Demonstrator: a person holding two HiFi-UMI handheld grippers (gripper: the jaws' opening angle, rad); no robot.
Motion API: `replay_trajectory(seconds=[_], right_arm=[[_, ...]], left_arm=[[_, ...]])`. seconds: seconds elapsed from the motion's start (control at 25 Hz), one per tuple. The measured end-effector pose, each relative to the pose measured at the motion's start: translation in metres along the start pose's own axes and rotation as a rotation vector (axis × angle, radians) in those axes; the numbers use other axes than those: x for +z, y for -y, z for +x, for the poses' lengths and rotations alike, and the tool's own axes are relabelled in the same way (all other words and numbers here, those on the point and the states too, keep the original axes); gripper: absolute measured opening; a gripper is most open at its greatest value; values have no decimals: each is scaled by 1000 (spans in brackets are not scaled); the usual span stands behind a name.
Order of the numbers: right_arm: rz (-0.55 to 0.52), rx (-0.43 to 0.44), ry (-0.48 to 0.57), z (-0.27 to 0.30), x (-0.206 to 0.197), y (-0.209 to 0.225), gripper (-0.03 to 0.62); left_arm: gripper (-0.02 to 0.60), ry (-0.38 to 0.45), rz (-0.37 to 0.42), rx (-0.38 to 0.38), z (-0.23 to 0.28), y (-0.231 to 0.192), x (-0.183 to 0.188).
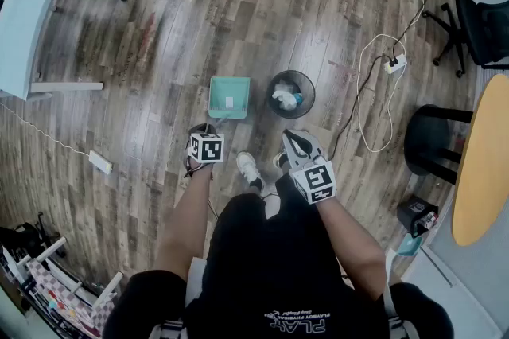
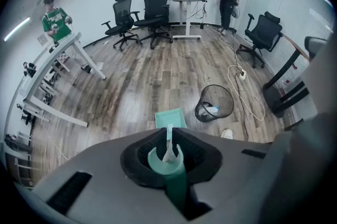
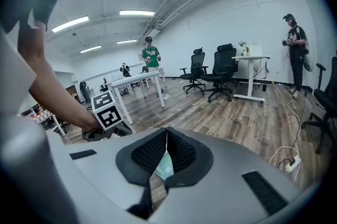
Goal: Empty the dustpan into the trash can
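Right now you have bare wood floor (image 1: 199,27) open beyond the dustpan (image 1: 229,97), with a white table (image 1: 32,19) at far left and a cable (image 1: 374,91) trailing right of the trash can (image 1: 290,93). The dustpan is teal and square, and it sits just left of the can. Your left gripper (image 1: 203,134) is clamped on its long handle (image 2: 171,165) — the right gripper (image 1: 294,140) is closed on nothing.

The dustpan (image 2: 170,118) is mint green, as is its handle between the left gripper's (image 2: 168,132) black ribbed pads (image 2: 139,156). Beyond the fingertips, the trash can (image 2: 215,103) is black mesh with white and blue scraps inside. The left gripper and right gripper (image 3: 166,132) are grey, and their marker cubes (image 1: 207,147) are white with black squares. The floor (image 1: 199,19) is streaked grey-brown planks.
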State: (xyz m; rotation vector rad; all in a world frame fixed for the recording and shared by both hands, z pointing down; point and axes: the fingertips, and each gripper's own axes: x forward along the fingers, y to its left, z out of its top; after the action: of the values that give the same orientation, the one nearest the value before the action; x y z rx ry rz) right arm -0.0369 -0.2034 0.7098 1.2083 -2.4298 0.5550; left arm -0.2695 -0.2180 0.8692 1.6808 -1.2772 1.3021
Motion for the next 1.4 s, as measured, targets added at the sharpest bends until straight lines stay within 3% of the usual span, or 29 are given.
replay_trajectory(seconds=[0.2,0.24,0.4,0.68,0.8,0.92,1.0,1.2,1.4], right_arm=[[-4,-11,-4,-3,0,-4,24],[-10,-11,-4,-2,1,-5,24],[-36,-6,-2,-9,3,-9,24],[-70,-5,42,-28,21,-25,25],[-83,-10,65,-35,29,-38,23],[-114,-18,106,-43,43,-58,23],[-143,-33,150,-49,58,-67,23],[-170,-75,240,-74,92,-87,23],[-184,-79,303,-93,125,-98,23]], left_arm=[[56,92,-34,2,-12,-8,3],[99,119,-50,-7,-15,-10,6],[155,182,-110,-33,-26,-4,5],[170,307,-79,-41,-87,10,15],[157,400,-48,-47,-129,21,24],[60,543,-86,-61,-179,22,35],[28,640,-72,-93,-211,29,46],[23,809,-40,-216,-277,54,57],[23,904,-51,-299,-327,68,63]])
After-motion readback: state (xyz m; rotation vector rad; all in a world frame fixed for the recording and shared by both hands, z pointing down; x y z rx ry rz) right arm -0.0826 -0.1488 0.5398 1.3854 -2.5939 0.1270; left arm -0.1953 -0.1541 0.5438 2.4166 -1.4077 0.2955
